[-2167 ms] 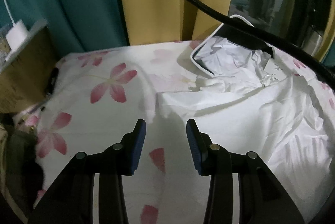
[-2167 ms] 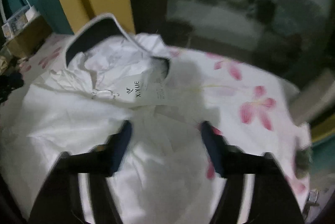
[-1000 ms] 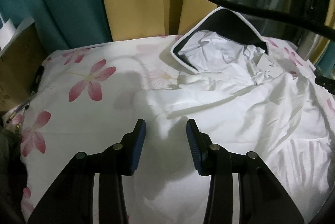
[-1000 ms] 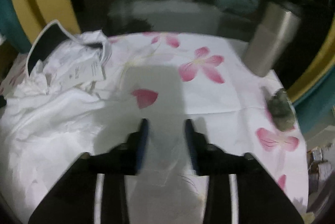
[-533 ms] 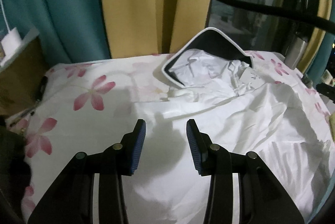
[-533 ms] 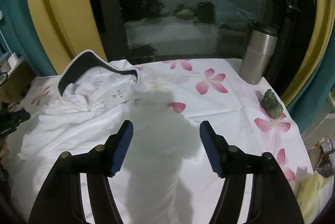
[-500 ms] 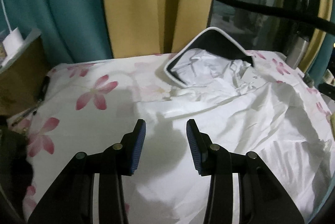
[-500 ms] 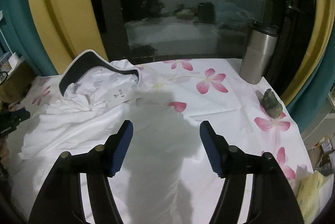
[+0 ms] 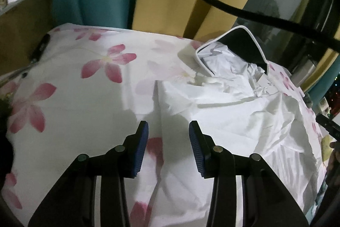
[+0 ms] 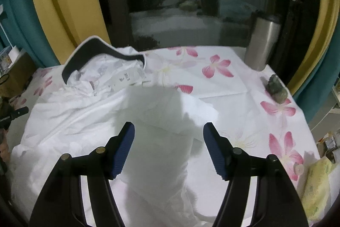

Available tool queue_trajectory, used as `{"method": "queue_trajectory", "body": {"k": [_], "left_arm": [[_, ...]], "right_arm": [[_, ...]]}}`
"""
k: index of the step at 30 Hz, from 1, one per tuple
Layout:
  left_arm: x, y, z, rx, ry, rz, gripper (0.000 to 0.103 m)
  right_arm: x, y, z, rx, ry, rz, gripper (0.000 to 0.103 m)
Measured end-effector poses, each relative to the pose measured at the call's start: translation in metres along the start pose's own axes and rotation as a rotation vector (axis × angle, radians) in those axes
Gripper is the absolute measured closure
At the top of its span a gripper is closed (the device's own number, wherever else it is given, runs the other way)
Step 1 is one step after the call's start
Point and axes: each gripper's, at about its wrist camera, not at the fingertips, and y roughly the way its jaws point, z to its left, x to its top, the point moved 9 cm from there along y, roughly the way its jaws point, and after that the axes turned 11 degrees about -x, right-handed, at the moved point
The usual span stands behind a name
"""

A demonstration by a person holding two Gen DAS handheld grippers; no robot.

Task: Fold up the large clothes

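Observation:
A large white garment with a dark, white-edged hood lies spread and wrinkled on a white cloth with pink flowers. A paper tag lies by the hood. My left gripper is open and empty, held above the garment's left edge. My right gripper is wide open and empty, held above the garment near a folded-in sleeve.
A steel tumbler stands at the back right by the dark window. A small grey-green figure sits at the right edge. A yellowish packet lies front right. A cardboard box stands at the left. Yellow and teal curtains hang behind.
My left gripper has swung left and down toward the garment's left edge. My right gripper has moved a little closer over the garment. Both stay open.

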Motion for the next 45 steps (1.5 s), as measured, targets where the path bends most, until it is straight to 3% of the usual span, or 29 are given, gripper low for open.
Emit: {"method": "queue_trajectory", "body": {"k": [1,11,17,24,30,35,39,40,41,43,45], "left_arm": [[0.001,0.004,-0.001,0.006,-0.002,0.008,0.074],[0.051,0.044,-0.017,0.139,0.053,-0.02,0.074],[0.092,0.075,-0.022,0.116,0.117,-0.04,0.074],[0.147,0.099,-0.017,0.099,0.098,-0.107,0.074],[0.163,0.141,-0.003,0.109,0.079,-0.02,0.074],[0.155,0.169,-0.003,0.089,0.083,0.068,0.074],[0.151,0.176,-0.007,0.106,0.13,0.095,0.073],[0.15,0.177,-0.009,0.115,0.146,0.105,0.074],[0.148,0.177,-0.012,0.133,0.182,0.116,0.074],[0.146,0.177,-0.017,0.159,0.22,0.117,0.074],[0.144,0.177,-0.02,0.16,0.236,0.116,0.081]], "right_arm": [[0.002,0.004,0.002,0.003,-0.008,0.007,0.036],[0.046,0.019,0.071,0.105,-0.125,-0.032,0.036],[0.09,0.052,0.084,0.153,-0.08,-0.059,0.036],[0.133,0.103,0.077,0.135,-0.06,-0.026,0.036],[0.156,0.156,0.086,0.198,-0.034,0.053,0.036],[0.139,0.198,0.107,0.263,-0.066,0.189,0.036],[0.13,0.204,0.117,0.312,-0.093,0.192,0.036],[0.128,0.202,0.12,0.329,-0.1,0.192,0.047],[0.126,0.201,0.121,0.336,-0.106,0.193,0.077],[0.121,0.197,0.126,0.347,-0.136,0.191,0.086],[0.117,0.191,0.13,0.332,-0.193,0.16,0.088]]}}
